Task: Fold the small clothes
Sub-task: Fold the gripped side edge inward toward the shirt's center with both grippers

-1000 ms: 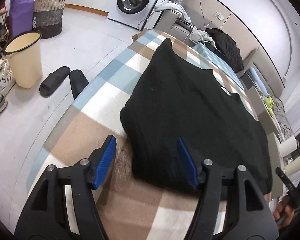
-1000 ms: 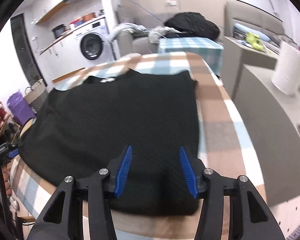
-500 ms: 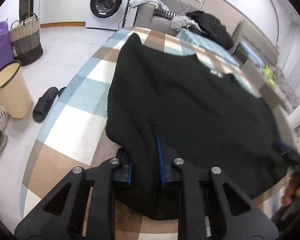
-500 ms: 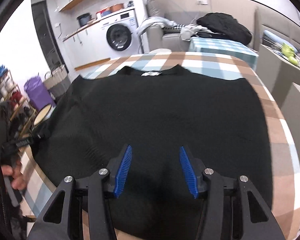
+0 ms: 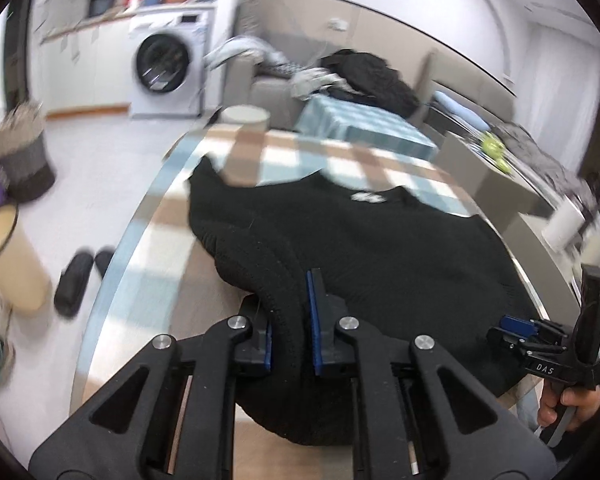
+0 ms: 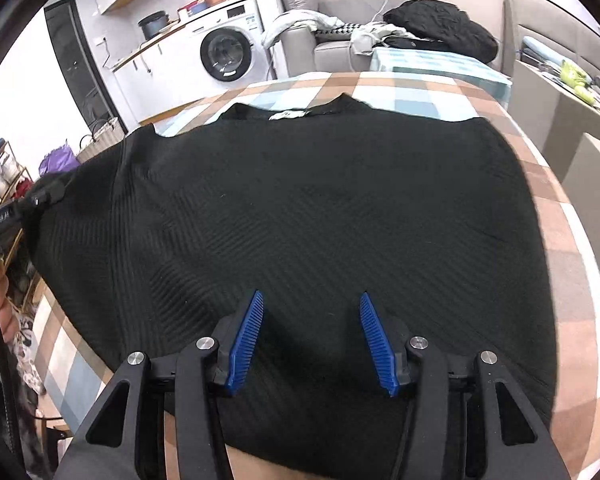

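Checked tablecloth [image 6: 556, 240], black sweater [image 6: 320, 208] edge pinched, left hand-held gripper [image 5: 290, 320]

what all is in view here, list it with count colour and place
sweater: 1, black, spread on the table, left edge lifted
table cloth: 1, brown, white and blue check, under the sweater
washing machine: 1, white, far wall
laundry basket: 1, grey wicker, on the floor at left
bin: 1, cream, on the floor
slippers: 2, black, floor beside the table
clothes pile: 1, mostly black, on the sofa
left gripper: black with blue pads, just closed, clamped on the sweater's edge
right gripper: jaws apart over the sweater, holding nothing
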{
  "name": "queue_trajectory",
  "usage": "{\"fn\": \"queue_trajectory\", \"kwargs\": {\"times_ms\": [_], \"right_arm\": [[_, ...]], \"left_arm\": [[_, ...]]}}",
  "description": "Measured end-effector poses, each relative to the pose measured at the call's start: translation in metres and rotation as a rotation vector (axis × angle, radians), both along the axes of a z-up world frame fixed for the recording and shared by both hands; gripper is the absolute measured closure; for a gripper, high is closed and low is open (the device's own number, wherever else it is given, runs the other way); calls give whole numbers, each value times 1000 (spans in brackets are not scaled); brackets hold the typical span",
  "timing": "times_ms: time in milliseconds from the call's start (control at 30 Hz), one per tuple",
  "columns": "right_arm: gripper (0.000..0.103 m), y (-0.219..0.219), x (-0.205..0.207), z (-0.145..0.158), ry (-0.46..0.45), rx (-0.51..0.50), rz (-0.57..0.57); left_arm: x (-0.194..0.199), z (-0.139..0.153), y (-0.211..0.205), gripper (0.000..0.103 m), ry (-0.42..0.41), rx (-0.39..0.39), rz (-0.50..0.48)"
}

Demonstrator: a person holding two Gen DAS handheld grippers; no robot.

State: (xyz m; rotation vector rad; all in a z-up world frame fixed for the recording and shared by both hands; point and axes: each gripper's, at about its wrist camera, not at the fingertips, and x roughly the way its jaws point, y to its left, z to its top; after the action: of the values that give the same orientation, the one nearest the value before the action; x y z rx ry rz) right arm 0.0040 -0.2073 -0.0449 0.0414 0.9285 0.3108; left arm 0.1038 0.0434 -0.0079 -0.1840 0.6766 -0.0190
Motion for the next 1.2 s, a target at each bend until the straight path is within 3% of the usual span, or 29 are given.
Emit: {"fn": "queue_trajectory", "kwargs": {"times_ms": [200, 267, 367, 467, 500, 633, 733, 1000, 1100, 1133, 1167, 1200], "right_arm": [[50, -35, -14, 20, -42, 22, -89], [49, -47, -17, 24, -51, 23, -121], [49, -63, -20, 27, -52, 15, -168], [49, -75, -20, 28, -47, 10, -197], [49, -78, -20, 29, -46, 10, -201], [49, -82, -17, 32, -38, 60, -189], [49, -75, -10, 30, -9, 121, -144], [49, -44, 20, 1, 155, 316, -66], [50, -44, 27, -10, 206, 364, -94], [61, -42, 26, -10, 206, 358, -97], [82, -39, 27, -10, 207, 352, -87], [90, -37, 25, -5, 194, 352, -79]], "left_arm": [[33, 34, -93, 97, -63, 56, -270], [38, 31, -130, 97, -53, 65, -362], [41, 10, -177, 97, 31, 19, -516], [33, -17, -200, 83, 124, -42, -583], [29, -24, -202, 70, 155, -54, -597], [7, -25, -182, 52, 134, -96, -579], [0, -22, -150, 43, 108, -105, -488], [-7, -23, -61, 42, 103, -147, -279], [-11, -25, -36, 42, 114, -160, -232], [-10, -27, -32, 42, 114, -164, -219], [-11, -27, -27, 42, 114, -166, -209], [-11, -27, -24, 42, 113, -168, -204]]}}
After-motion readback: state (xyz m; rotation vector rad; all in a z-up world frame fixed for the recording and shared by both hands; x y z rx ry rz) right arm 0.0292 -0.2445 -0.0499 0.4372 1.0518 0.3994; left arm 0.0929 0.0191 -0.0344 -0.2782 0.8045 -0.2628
